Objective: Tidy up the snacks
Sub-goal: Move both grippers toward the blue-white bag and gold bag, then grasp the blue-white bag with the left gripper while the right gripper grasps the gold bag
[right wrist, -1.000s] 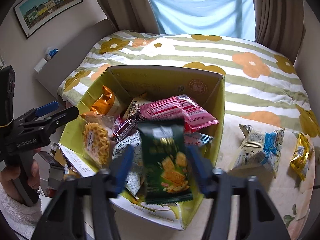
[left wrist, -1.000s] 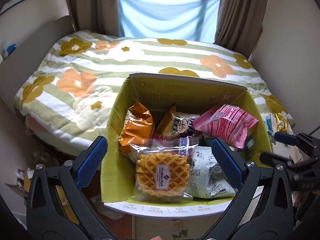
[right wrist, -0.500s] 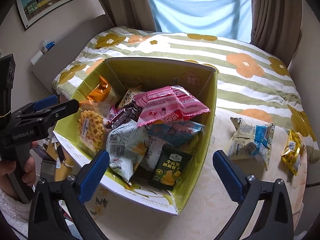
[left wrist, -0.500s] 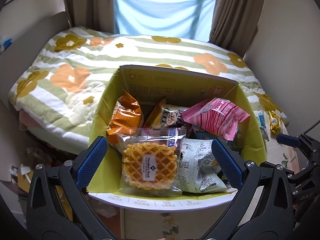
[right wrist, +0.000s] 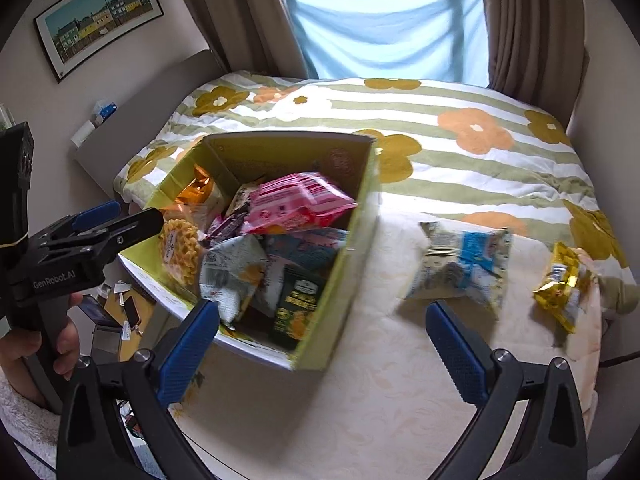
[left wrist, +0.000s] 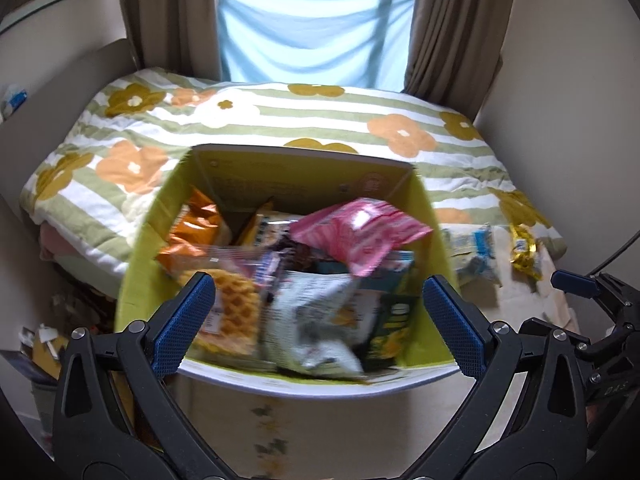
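**Two packets left outside the box**

Nearest me, both tools are hanging wide apart and holding nothing: the right gripper [right wrist: 320, 344] over the table [right wrist: 380, 400], the left gripper [left wrist: 320, 320] before the box [right wrist: 340, 280] at the table's left edge. The box is brimming with snacks, a green packet [right wrist: 296, 308] in its near corner. Beyond, a blue-and-white packet [right wrist: 464, 264] and a gold packet [right wrist: 560, 284] are waiting near the table's far right edge; most of the job looks done.

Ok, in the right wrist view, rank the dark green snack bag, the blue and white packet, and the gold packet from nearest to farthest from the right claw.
1. Blue and white packet, on the table just ahead of the right claw.
2. Dark green snack bag, left, inside the box; nearly as close.
3. Gold packet, far right.
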